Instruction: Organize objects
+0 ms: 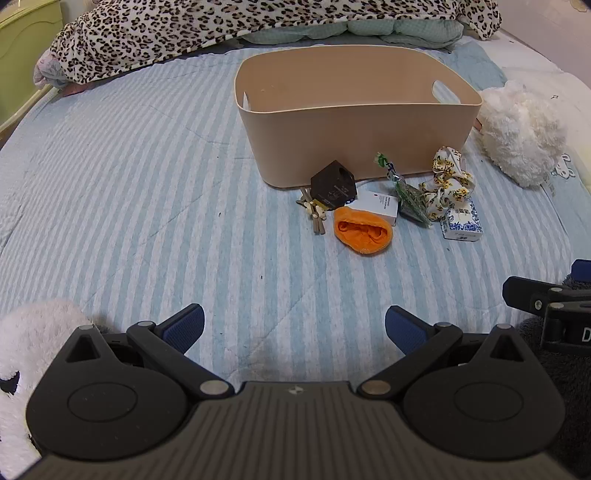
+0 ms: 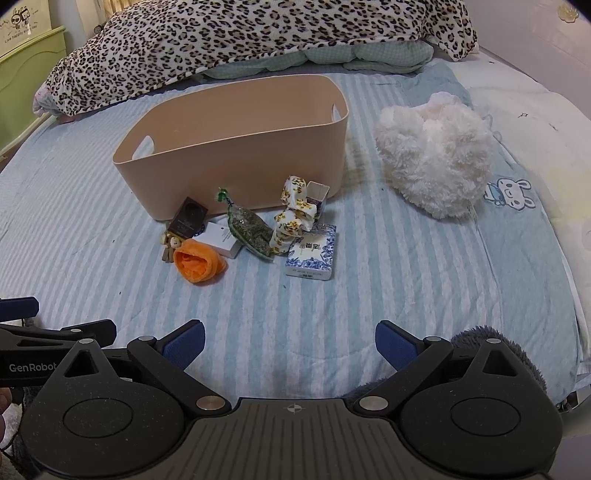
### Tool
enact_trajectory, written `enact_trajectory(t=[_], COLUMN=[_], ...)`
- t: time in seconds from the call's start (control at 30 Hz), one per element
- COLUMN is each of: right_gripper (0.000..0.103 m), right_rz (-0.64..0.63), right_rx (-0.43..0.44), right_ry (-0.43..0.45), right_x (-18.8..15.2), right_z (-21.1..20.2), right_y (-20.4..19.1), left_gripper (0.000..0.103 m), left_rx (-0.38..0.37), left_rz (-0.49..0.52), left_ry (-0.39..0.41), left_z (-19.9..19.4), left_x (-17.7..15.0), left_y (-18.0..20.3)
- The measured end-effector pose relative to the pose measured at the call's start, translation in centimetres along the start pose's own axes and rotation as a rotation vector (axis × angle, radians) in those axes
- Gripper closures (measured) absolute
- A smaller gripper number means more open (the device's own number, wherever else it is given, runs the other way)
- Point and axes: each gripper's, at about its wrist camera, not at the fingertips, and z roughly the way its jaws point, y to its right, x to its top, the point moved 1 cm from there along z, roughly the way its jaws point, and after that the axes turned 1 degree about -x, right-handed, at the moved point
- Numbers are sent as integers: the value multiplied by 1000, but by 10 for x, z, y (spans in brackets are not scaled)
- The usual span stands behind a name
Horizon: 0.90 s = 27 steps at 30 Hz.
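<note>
A beige plastic bin [image 1: 354,144] [image 2: 236,162] stands on the striped bed. In front of it lie an orange cloth [image 1: 362,230] [image 2: 199,264], a dark box [image 1: 334,186] [image 2: 188,218], a white box [image 1: 380,206] [image 2: 221,238], a green packet [image 1: 408,195] [image 2: 249,227], a floral scrunchie [image 1: 447,181] [image 2: 293,218], a blue-white tissue pack [image 1: 461,221] [image 2: 314,253] and wooden pegs [image 1: 314,216] [image 2: 170,247]. My left gripper [image 1: 294,328] and right gripper [image 2: 290,341] are both open and empty, well short of the items.
A white plush [image 1: 521,133] [image 2: 436,162] lies right of the bin. A leopard blanket [image 1: 221,29] [image 2: 240,40] covers the far end. Another white plush [image 1: 26,362] is at my left. A grey fleece [image 2: 495,350] is by my right gripper.
</note>
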Motion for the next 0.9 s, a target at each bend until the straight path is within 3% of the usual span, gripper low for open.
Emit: enact_trajectory(t=[0.9], right_gripper=[3], right_rz=[15], right_rx=[-14], right_ry=[-8], right_x=[5], right_z=[9], right_y=[9], left_gripper=[0], left_rx=[2], left_rz=[19], left_ry=[19], left_z=[7], left_x=[8], left_y=[8])
